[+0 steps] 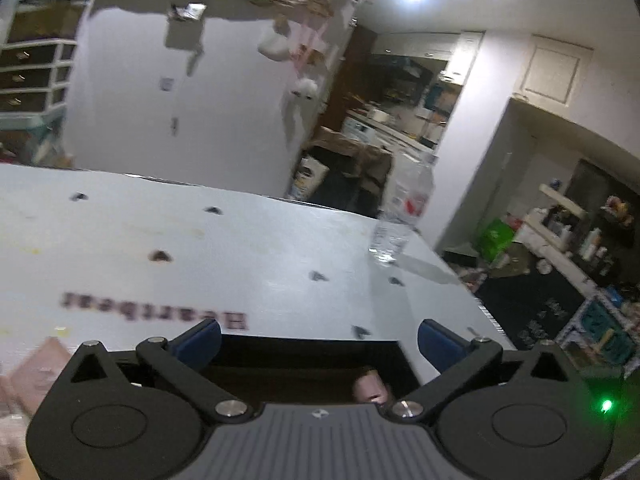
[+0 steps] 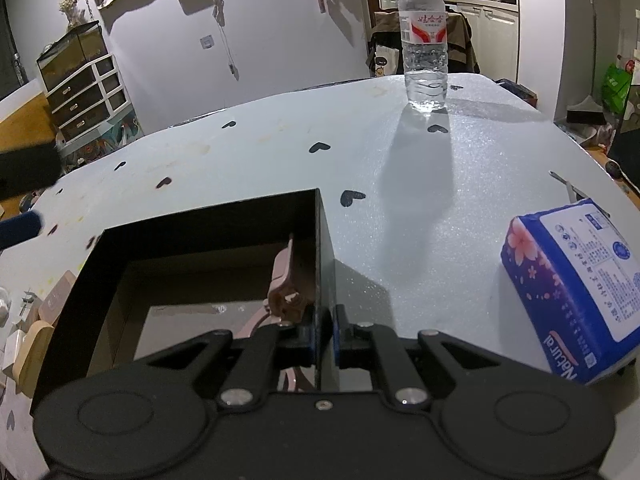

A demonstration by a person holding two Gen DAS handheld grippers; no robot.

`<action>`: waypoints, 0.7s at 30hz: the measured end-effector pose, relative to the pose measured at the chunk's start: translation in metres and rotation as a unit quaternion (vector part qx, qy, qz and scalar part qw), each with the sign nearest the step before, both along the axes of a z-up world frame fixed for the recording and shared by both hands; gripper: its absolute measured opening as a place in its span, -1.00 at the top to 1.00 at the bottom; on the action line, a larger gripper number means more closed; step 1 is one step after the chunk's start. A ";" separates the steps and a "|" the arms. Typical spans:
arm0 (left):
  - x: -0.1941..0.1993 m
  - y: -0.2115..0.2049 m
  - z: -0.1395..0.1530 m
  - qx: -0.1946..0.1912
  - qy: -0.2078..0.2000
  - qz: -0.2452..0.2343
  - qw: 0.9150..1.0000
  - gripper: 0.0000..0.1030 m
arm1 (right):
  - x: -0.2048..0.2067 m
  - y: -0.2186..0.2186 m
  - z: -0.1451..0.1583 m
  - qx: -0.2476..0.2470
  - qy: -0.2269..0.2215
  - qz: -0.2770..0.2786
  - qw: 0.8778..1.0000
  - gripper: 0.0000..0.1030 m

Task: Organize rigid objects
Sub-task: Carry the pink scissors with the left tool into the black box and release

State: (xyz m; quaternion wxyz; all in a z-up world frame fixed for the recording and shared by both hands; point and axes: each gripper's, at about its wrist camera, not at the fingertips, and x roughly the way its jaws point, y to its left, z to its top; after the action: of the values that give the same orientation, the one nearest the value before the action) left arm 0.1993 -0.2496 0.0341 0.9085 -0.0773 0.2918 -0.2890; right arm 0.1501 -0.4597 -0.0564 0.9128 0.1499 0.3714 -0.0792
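A: Right wrist view, item count: one black open-top box (image 2: 208,232), one pink clip-like item (image 2: 286,284), one clear water bottle (image 2: 425,40), one blue tissue pack (image 2: 576,288), all on the pale heart-printed table cover (image 2: 400,200).

B: Container contents?

A: The pink item lies inside the box, against its right wall. The rest of the interior is dark; no further contents can be told. The bottle stands upright near the far table edge, well apart from the box. The tissue pack lies at the right edge.

B: Gripper status?

A: The right gripper (image 2: 323,340) is angled downward, its blue pads clamped on the box's right wall. In the left wrist view the left gripper (image 1: 318,338) stands over the box's near side, fingers (image 1: 200,340) spread wide with nothing between them.
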 end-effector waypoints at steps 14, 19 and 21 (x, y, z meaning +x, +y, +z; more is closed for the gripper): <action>-0.011 0.090 -0.022 0.097 -0.034 0.124 0.987 -1.00 | -0.002 -0.001 -0.001 -0.001 -0.007 0.008 1.000 0.82; -0.019 0.119 -0.042 0.118 -0.041 0.142 0.982 -1.00 | -0.002 0.000 0.000 -0.006 -0.008 0.008 1.000 0.81; -0.021 0.124 -0.047 0.131 -0.036 0.152 0.979 -1.00 | -0.003 0.001 -0.001 -0.008 -0.009 0.008 1.000 0.81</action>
State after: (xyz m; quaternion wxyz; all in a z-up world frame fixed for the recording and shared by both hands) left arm 0.1782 -0.1256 -0.0132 0.9540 0.0096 0.2789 -0.1097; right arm 0.1474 -0.4585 -0.0571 0.9180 0.1397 0.3639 -0.0734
